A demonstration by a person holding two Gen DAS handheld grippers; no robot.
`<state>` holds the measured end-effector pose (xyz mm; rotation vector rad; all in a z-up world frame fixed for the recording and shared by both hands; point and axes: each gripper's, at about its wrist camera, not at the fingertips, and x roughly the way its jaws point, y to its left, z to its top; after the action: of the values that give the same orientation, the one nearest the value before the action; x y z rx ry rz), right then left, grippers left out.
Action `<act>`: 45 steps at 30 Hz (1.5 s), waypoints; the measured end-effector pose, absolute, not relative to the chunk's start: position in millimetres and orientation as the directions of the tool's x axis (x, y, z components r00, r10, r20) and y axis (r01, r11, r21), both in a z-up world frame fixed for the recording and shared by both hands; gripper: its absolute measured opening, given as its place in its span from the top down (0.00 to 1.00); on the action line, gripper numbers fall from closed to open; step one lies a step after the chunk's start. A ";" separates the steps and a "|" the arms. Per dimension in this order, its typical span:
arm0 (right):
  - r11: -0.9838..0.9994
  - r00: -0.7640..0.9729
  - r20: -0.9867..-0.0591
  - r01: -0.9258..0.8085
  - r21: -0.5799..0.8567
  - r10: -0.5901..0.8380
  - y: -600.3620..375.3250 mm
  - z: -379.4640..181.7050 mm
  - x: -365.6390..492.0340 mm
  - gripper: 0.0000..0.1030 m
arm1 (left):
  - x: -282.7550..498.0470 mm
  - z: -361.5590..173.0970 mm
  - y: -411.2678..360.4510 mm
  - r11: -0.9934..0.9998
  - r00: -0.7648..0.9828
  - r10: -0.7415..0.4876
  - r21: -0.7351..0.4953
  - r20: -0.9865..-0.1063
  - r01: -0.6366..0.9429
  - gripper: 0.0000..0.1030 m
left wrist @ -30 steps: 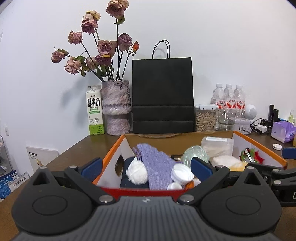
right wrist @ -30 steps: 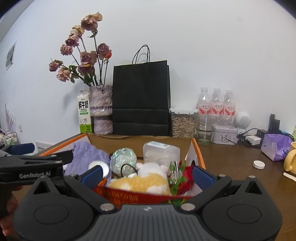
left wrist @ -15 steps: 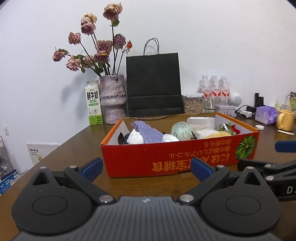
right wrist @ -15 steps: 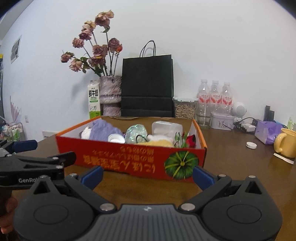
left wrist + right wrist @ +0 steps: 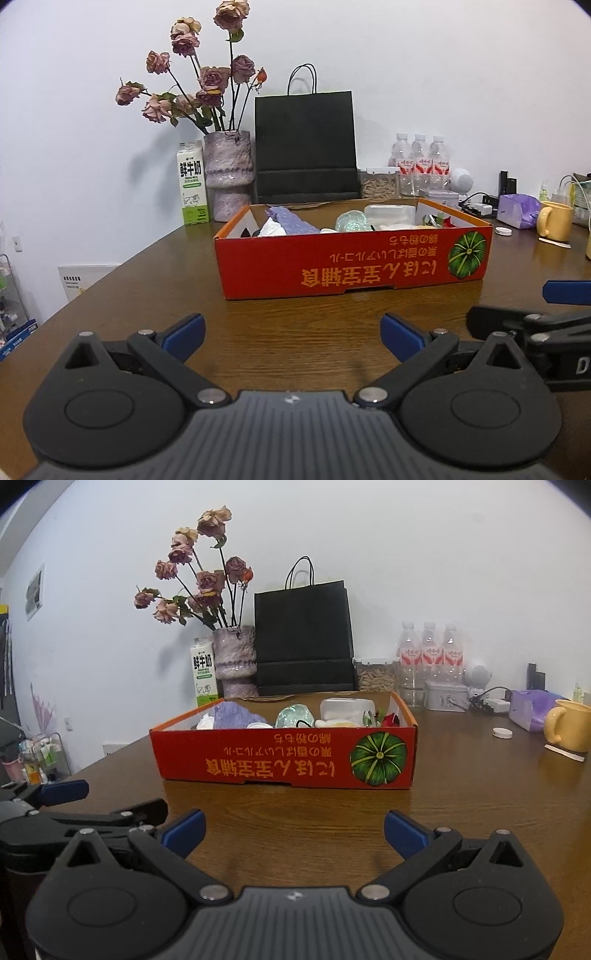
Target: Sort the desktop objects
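Along the white wall at the back of the brown wooden bench (image 5: 258, 332), a black paper bag (image 5: 304, 144) stands upright at centre frame. Just left of it sits a mottled purple vase (image 5: 229, 175) of dried pink roses (image 5: 207, 79), with a green-and-white milk carton (image 5: 192, 184) beside the vase. To the right of the bag are a clear lidded jar of pale sticks (image 5: 378, 182) and 3 water bottles (image 5: 419, 162) with red labels. At far right stand a yellow mug (image 5: 554, 221), a purple pouch (image 5: 519, 216) and a small white cap (image 5: 503, 231).
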<state>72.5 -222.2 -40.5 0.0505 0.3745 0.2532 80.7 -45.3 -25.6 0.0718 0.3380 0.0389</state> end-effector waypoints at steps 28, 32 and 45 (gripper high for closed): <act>0.981 0.880 -0.433 -0.182 0.073 0.195 -214.3 -12.0 23.3 0.00 | 32.4 -1.9 -46.1 0.991 0.907 0.132 0.088 -0.400 -0.105 0.00; 0.980 0.877 -0.438 -0.184 0.075 0.198 -214.2 -12.6 24.1 0.00 | 33.4 -2.7 -45.4 0.991 0.905 0.132 0.088 -0.405 -0.105 0.00; 0.980 0.875 -0.442 -0.184 0.074 0.197 -214.2 -13.3 24.6 0.00 | 33.4 -4.7 -45.5 0.991 0.902 0.132 0.087 -0.411 -0.105 0.00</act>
<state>24.6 -214.2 -13.3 0.0297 0.4642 0.1991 33.4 -45.5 -4.7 0.0631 0.4294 0.1226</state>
